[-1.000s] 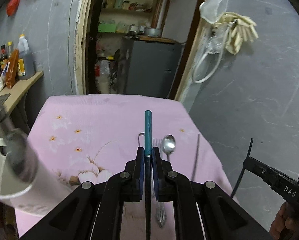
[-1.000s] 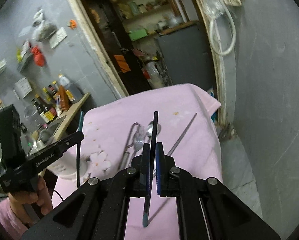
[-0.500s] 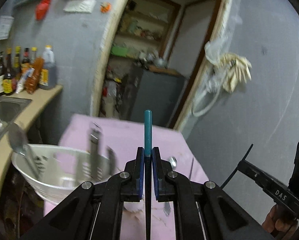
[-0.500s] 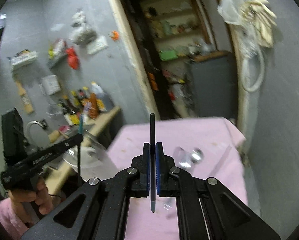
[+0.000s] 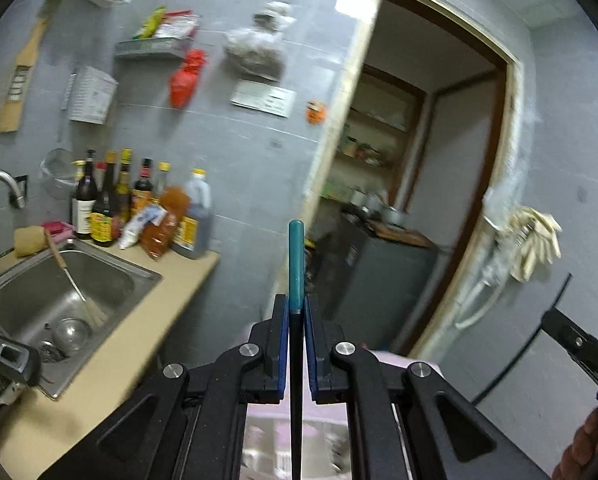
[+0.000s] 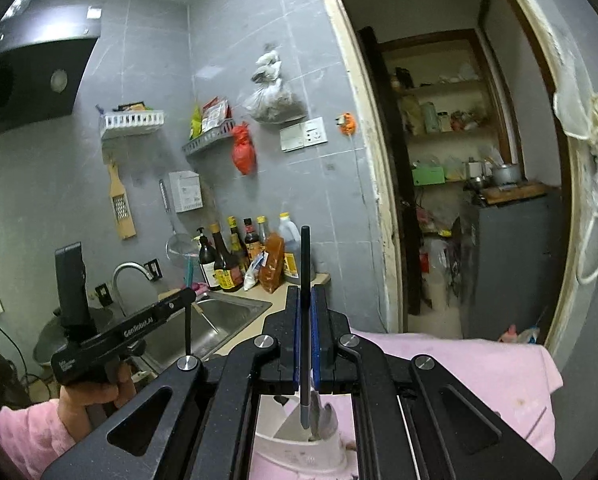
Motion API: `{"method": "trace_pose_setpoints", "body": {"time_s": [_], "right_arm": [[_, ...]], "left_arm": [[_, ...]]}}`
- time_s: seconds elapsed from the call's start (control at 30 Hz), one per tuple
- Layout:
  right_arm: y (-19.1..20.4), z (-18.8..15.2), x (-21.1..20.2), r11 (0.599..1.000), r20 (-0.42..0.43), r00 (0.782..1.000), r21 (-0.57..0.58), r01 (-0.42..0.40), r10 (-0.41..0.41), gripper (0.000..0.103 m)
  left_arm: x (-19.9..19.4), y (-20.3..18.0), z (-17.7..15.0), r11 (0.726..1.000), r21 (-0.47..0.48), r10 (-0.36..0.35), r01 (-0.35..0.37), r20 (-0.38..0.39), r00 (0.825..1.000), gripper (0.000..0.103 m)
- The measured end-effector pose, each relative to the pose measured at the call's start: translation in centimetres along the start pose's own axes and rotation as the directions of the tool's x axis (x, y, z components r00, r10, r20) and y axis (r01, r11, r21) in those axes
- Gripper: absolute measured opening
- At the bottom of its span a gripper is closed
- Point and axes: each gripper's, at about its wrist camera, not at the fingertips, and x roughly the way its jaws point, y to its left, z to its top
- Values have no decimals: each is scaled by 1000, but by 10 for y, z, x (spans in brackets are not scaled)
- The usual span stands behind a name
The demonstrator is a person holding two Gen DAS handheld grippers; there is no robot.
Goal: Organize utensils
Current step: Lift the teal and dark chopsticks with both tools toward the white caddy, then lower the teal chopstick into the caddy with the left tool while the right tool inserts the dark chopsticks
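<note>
My left gripper point(image 5: 297, 308) is shut on a chopstick with a teal top end point(image 5: 296, 264), held upright; its black shaft runs down between the jaws over a white utensil holder point(image 5: 259, 452). My right gripper point(image 6: 306, 300) is shut on a black chopstick point(image 6: 305, 264), also upright, its lower tip just above the white utensil holder point(image 6: 299, 446), which holds a metal utensil point(image 6: 325, 420). The left gripper also shows in the right wrist view point(image 6: 187, 298) at the left. The right gripper shows in the left wrist view at the right edge point(image 5: 555, 320).
A pink flowered cloth point(image 6: 459, 364) covers the table. To the left are a steel sink point(image 5: 59, 300) with a tap, a beige counter point(image 5: 139, 340) and several sauce bottles point(image 5: 139, 204). A doorway point(image 6: 459, 160) with shelves and a grey cabinet lies behind.
Both grippers have tilted up from the table toward the wall, each keeping its chopstick. The spoon, fork and loose chopstick on the cloth have left the views; the white holder now lies below both.
</note>
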Motion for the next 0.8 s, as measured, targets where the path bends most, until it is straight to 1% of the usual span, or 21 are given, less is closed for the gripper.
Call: {"method": "trace_pose_setpoints", "body": {"time_s": [0.13, 0.2, 0.33, 0.5, 0.63, 0.8], "right_arm": [[11, -7, 21, 1000, -21, 1000, -23, 18, -18, 4], [14, -11, 30, 999, -35, 999, -27, 24, -25, 4], [22, -23, 46, 998, -57, 997, -51, 44, -46, 4], [29, -39, 63, 995, -89, 993, -70, 65, -71, 4], [33, -48, 70, 995, -103, 992, -75, 68, -75, 4], [33, -61, 75, 996, -133, 988, -63, 67, -75, 4]], "left_arm": [[11, 17, 3, 1000, -19, 22, -21, 34, 999, 8], [18, 22, 2, 999, -26, 21, -19, 55, 998, 8], [32, 25, -5, 999, -7, 39, -38, 87, 995, 8], [44, 24, -20, 998, 13, 64, -65, 108, 992, 8], [50, 27, -32, 998, 11, 65, -66, 106, 992, 8], [49, 34, -42, 999, -41, 38, -34, 88, 995, 8]]}}
